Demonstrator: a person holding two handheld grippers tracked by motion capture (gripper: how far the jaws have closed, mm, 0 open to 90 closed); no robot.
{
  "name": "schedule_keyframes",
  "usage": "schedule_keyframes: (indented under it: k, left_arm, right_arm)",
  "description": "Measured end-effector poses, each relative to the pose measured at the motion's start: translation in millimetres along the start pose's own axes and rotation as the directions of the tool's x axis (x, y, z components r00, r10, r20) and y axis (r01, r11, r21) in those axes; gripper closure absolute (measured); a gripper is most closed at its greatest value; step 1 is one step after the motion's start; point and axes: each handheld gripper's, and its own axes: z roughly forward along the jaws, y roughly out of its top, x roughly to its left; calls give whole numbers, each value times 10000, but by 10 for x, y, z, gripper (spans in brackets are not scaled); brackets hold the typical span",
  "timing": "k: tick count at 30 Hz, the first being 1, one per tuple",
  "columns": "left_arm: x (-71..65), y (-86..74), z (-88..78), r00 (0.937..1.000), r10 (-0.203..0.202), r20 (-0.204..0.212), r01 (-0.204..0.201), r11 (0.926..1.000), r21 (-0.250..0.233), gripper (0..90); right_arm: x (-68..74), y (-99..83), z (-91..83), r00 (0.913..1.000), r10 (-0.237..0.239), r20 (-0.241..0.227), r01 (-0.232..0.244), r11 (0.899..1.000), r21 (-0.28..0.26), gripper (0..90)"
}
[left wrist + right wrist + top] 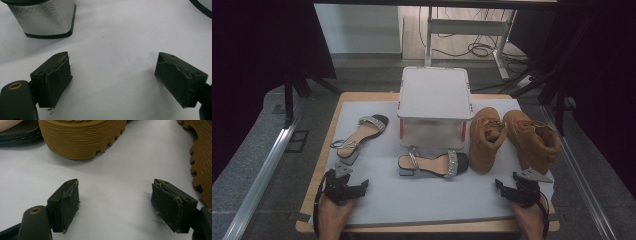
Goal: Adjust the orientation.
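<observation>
Both grippers, left gripper and right gripper, rest empty on our worktop, jaws spread wide. From above we see two sandals, tan boots and a white box; our left gripper view adds a silver heel close-up.

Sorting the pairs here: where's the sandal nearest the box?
In the high view, that sandal lies mid-table, just in front of the white box, its toe beside the left tan boot.

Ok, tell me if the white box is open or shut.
Shut. In the high view the white box has its flat lid sitting level across the top, with no gap showing at the front edge.
</observation>
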Motion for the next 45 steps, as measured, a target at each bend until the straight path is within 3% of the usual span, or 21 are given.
schedule_keyframes:
  k: [34,45]
  left_arm:
    - [-6,10,-11,9999,-159,-43,159,9999,29,138]
    - [8,47,-149,9997,-200,135,211,9963,-838,213]
  right_arm:
    - [2,-4,1,10000,13,7,-13,10000,-40,223]
    - [1,-4,-1,10000,-6,-2,6,10000,-26,224]
